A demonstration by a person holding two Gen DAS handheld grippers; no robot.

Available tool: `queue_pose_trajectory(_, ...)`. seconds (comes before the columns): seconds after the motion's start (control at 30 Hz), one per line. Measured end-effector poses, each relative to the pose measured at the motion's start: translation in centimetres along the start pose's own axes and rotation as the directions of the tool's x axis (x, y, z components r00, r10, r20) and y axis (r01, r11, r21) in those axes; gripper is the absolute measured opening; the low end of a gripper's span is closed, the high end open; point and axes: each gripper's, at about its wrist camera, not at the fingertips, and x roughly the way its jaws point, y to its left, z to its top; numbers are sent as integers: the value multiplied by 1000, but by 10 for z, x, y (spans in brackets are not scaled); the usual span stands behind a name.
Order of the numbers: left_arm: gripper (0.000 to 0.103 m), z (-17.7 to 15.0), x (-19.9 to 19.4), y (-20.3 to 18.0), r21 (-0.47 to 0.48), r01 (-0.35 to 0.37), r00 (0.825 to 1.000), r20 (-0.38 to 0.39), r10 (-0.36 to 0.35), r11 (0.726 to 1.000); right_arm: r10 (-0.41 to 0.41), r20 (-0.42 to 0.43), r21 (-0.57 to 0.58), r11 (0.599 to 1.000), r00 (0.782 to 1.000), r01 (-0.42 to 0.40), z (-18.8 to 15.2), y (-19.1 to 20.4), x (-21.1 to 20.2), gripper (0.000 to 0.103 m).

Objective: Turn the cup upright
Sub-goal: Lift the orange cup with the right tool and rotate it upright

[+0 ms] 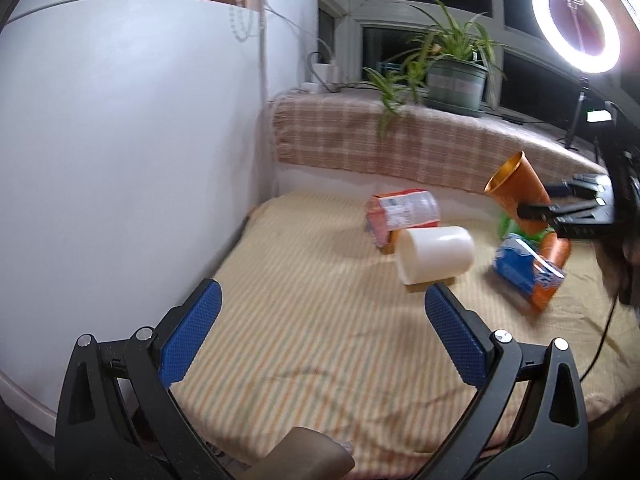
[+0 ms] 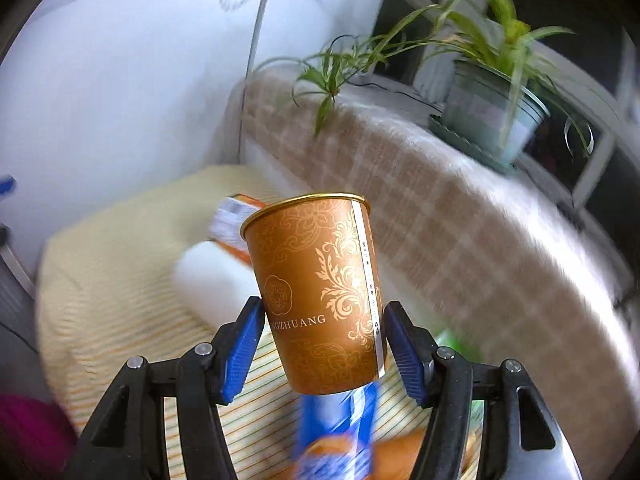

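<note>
My right gripper (image 2: 324, 320) is shut on an orange paper cup (image 2: 320, 296) with gold patterns. It holds the cup in the air above the striped cloth, mouth up and slightly tilted. In the left wrist view the same cup (image 1: 516, 196) hangs at the right, tilted with its mouth up-left, held by the right gripper (image 1: 536, 211). My left gripper (image 1: 320, 304) is open and empty, low over the striped cloth (image 1: 300, 340), short of a white cup (image 1: 436, 254) that lies on its side on a wooden block.
An orange-and-white packet (image 1: 400, 212) lies behind the white cup. A blue-and-orange packet (image 1: 528, 274) lies at the right with something green and orange behind it. A white wall (image 1: 120, 160) stands left. A plaid-covered ledge (image 1: 380, 144) with a potted plant (image 1: 456, 80) and a ring light (image 1: 576, 24) is at the back.
</note>
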Motion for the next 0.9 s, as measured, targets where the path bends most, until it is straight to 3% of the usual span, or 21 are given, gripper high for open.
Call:
queue_pose_trajectory(0.17, 103, 0, 4, -18, 12, 73, 997, -19, -73, 997, 97, -15, 259, 962, 995, -89, -38, 16, -25, 64)
queue_pose_trajectory(0.27, 103, -1, 9, -28, 15, 117, 992, -41, -117, 993, 180, -50, 455, 880, 982, -137, -70, 20, -28, 64)
queue_pose_trajectory(0.37, 103, -2, 15, -36, 3, 163, 984, -71, -162, 987, 242, -61, 618, 771, 968, -154, -102, 23, -21, 64)
queue_pose_trajectory(0.6, 103, -7, 33, -48, -29, 237, 959, -154, -238, 971, 272, -52, 797, 591, 961, -124, -145, 26, -7, 64)
queue_pose_trajectory(0.77, 103, -9, 45, -54, -62, 271, 939, -204, -278, 960, 273, -40, 829, 547, 961, -121, -150, 24, 3, 67)
queue_pose_trajectory(0.83, 103, -9, 49, -56, -80, 285, 929, -223, -296, 955, 273, -47, 827, 550, 961, -116, -152, 23, 6, 67)
queue_pose_trajectory(0.9, 103, -9, 50, -57, -90, 292, 923, -234, -305, 952, 278, -48, 820, 559, 959, -121, -155, 25, -1, 76)
